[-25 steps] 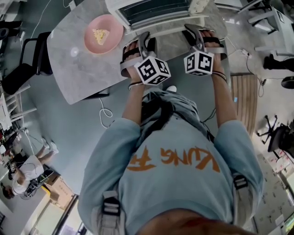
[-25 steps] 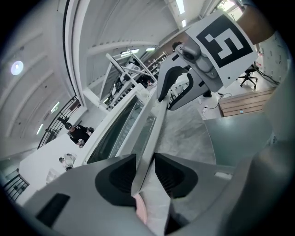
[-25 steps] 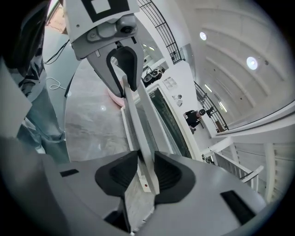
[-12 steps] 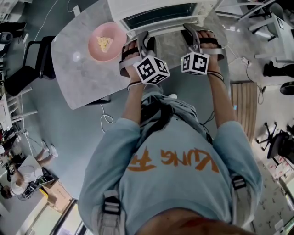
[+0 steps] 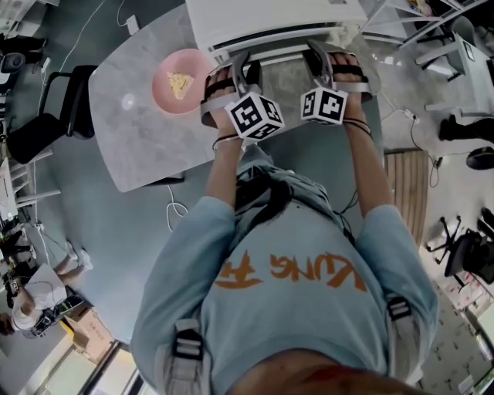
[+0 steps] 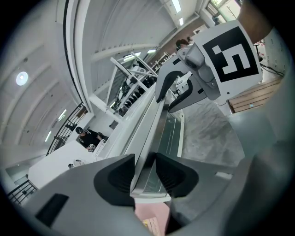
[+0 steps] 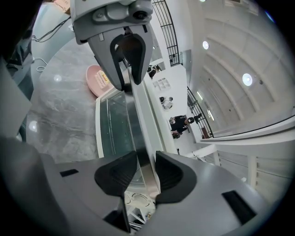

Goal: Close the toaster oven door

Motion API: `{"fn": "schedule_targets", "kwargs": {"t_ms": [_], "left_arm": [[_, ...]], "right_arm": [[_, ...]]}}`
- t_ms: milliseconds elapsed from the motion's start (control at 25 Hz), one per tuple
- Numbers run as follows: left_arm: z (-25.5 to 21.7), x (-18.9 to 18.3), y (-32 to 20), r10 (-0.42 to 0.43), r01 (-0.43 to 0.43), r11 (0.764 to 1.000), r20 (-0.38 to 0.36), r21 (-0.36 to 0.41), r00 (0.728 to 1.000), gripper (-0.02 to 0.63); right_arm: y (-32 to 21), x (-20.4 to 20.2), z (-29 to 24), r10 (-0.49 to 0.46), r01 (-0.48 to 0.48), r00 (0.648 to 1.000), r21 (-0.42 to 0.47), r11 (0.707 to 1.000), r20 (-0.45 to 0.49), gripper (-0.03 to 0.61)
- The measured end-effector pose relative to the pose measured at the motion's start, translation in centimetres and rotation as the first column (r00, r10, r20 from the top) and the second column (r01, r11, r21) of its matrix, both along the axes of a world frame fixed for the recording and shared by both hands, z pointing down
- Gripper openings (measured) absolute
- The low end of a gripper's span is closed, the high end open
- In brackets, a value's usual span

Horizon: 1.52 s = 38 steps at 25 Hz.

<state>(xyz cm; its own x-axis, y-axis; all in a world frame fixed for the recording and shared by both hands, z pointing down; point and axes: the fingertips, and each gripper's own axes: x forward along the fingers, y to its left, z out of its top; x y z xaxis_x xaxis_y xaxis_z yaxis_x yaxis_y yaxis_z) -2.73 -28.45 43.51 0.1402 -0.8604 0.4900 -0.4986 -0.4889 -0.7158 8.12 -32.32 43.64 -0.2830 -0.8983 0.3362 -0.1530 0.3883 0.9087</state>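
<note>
A white toaster oven [image 5: 270, 17] stands at the far edge of the grey marble table [image 5: 139, 131]. Its glass door [image 5: 278, 40] is tilted up almost against the oven front, so only a thin dark strip shows. My left gripper [image 5: 241, 60] holds the door's top edge near its left end; in the left gripper view both pads [image 6: 115, 177] press on the edge [image 6: 150, 133]. My right gripper [image 5: 316, 50] is clamped on the same edge near its right end, and the metal handle strip [image 7: 138, 115] passes between its pads [image 7: 170, 175]. Each gripper shows in the other's view.
On the table to the left of the oven lies a pink plate [image 5: 181, 81] with a slice of food [image 5: 180, 82]. A black chair [image 5: 42, 116] stands at the table's left end. Cables lie on the floor, and office chairs stand at the right.
The door has swung up toward the oven front, and its visible glass has shrunk to a thin strip. Both grippers have moved forward and up with the edge.
</note>
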Motion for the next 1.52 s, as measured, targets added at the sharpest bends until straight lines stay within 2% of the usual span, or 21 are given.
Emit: {"fn": "schedule_targets", "kwargs": {"t_ms": [200, 400, 520, 640, 760, 880, 960, 1040, 1120, 1240, 1360, 1400, 1480, 1520], "left_arm": [[-0.4, -0.4, -1.5, 0.005, -0.006, 1.000, 0.020, 0.030, 1.000, 0.127], [-0.1, -0.8, -2.1, 0.003, -0.019, 0.994, 0.146, 0.108, 0.989, 0.126], [0.0, -1.1, -2.3, 0.002, -0.021, 0.993, 0.156, 0.116, 0.988, 0.127], [0.2, -1.1, -2.0, 0.019, -0.029, 0.996, 0.117, 0.084, 0.993, 0.126], [0.2, -0.4, -1.7, 0.046, -0.048, 0.999, 0.060, 0.022, 0.997, 0.140], [-0.4, 0.4, -1.6, 0.046, -0.051, 0.996, -0.069, -0.066, 0.997, 0.176], [-1.6, 0.6, -1.2, 0.020, -0.035, 0.997, -0.192, -0.074, 0.981, 0.176], [-3.5, 1.0, -0.8, -0.011, -0.007, 0.999, -0.335, -0.053, 0.942, 0.176], [-5.8, 1.4, -0.6, -0.043, 0.035, 0.999, -0.489, -0.025, 0.871, 0.175], [-10.2, 0.5, -1.1, -0.064, 0.125, 0.991, -0.683, 0.039, 0.728, 0.172], [-14.0, -1.8, -1.5, -0.071, 0.238, 0.967, -0.806, 0.088, 0.588, 0.156], [-15.0, -2.7, -1.4, -0.075, 0.281, 0.955, -0.838, 0.096, 0.540, 0.128], [-16.2, -4.4, -1.0, -0.091, 0.381, 0.919, -0.888, 0.099, 0.450, 0.013], [-16.4, -5.1, -0.7, -0.103, 0.432, 0.897, -0.906, 0.093, 0.410, 0.003]], "right_arm": [[-1.5, -0.5, -0.5, 0.003, -0.003, 1.000, 0.022, 1.000, 0.008, 0.116], [-2.0, -0.6, -0.5, 0.010, -0.011, 1.000, 0.084, 0.996, 0.003, 0.117], [-2.2, -1.0, -0.5, 0.010, -0.010, 1.000, 0.105, 0.994, 0.005, 0.118], [-1.9, -1.2, -0.1, -0.001, -0.002, 0.999, 0.066, 0.998, 0.034, 0.127], [-1.4, -1.0, 0.0, -0.019, 0.024, 0.993, -0.039, 0.999, 0.118, 0.162], [-0.8, -1.2, -0.6, -0.056, 0.096, 0.969, -0.159, 0.983, 0.240, 0.197], [0.2, -1.9, -1.6, -0.074, 0.166, 0.927, -0.226, 0.960, 0.368, 0.195], [1.0, -2.5, -3.5, -0.060, 0.231, 0.845, -0.261, 0.937, 0.531, 0.173], [1.1, -2.4, -5.4, -0.028, 0.265, 0.758, -0.267, 0.927, 0.652, 0.134], [-0.2, -2.1, -9.0, 0.012, 0.262, 0.644, -0.236, 0.936, 0.765, 0.056], [-1.5, -1.7, -13.1, 0.050, 0.234, 0.487, -0.186, 0.954, 0.872, 0.015], [-1.8, -1.4, -14.3, 0.067, 0.227, 0.425, -0.178, 0.958, 0.903, -0.002], [-1.8, -0.8, -15.8, 0.104, 0.227, 0.306, -0.179, 0.957, 0.946, -0.003], [-1.6, -0.4, -16.1, 0.125, 0.231, 0.249, -0.184, 0.955, 0.960, -0.003]]}}
